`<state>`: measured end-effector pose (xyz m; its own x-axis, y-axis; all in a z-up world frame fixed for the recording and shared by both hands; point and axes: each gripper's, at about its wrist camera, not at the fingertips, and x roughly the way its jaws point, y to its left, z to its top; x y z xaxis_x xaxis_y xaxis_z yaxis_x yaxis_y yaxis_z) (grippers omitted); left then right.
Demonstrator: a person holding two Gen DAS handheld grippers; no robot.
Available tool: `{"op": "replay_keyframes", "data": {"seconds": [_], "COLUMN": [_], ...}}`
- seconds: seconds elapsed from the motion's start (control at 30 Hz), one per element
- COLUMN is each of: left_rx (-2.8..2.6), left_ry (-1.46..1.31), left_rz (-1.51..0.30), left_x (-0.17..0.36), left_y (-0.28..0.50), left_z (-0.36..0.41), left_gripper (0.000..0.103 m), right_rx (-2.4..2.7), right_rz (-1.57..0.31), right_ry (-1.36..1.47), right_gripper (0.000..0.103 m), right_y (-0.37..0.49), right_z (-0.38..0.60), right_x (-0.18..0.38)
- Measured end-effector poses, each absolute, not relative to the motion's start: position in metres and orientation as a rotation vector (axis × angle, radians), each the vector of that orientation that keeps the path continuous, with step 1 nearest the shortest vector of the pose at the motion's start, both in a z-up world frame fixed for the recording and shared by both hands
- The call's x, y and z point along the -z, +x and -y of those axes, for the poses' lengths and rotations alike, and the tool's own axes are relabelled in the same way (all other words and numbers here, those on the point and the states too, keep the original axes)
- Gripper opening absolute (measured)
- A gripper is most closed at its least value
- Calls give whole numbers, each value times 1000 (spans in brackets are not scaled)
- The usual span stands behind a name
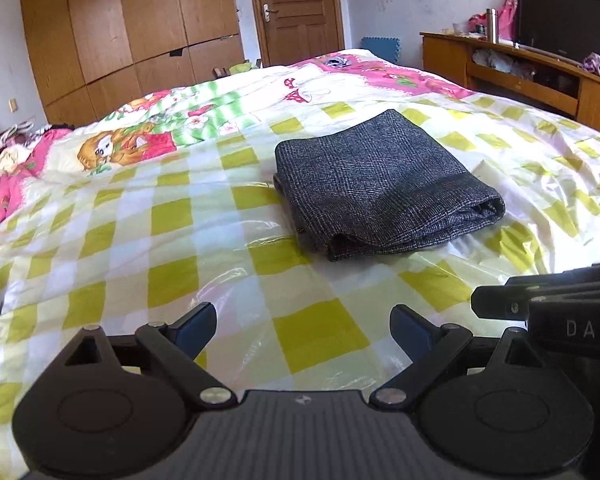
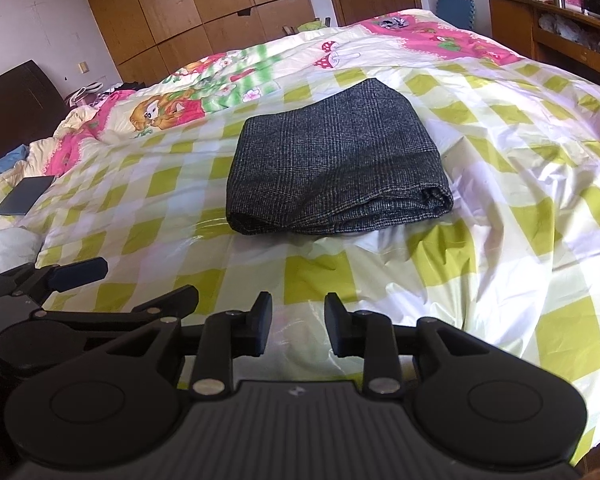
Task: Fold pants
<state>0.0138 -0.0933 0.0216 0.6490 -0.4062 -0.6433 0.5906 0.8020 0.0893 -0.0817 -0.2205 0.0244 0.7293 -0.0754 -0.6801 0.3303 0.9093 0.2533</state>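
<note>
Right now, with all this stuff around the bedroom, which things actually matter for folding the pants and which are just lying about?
Part of the job:
- folded grey pants, lying on the checked bed cover
- left claw, open and empty
- right claw, open and empty

Just lying about:
- dark flat item at the bed's edge
- metal flask on the wooden cabinet
- wardrobe

Bright daylight falls across the bedspread (image 1: 180, 240) from the right; its plastic cover (image 2: 500, 208) glares white. The folded pants (image 2: 332, 168) cast a soft shadow at their near edge. Fisheye bending curves the wardrobe (image 1: 120, 28); corners vignette dark; focus acceptable
</note>
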Motion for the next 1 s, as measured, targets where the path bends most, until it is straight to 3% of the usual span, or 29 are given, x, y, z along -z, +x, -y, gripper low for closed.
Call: {"op": "replay_keyframes", "data": {"seconds": [1.0], "left_rx": [481], "left_ry": [301], "left_rz": [-718], "left_x": [-14], "left_y": [17], "left_z": [91], "left_gripper": [103], "right_rx": [223], "right_rz": [-759], "right_ry": [377], "right_gripper": [30], "right_y": [-77], "right_z": [216], "right_x": [-18]}}
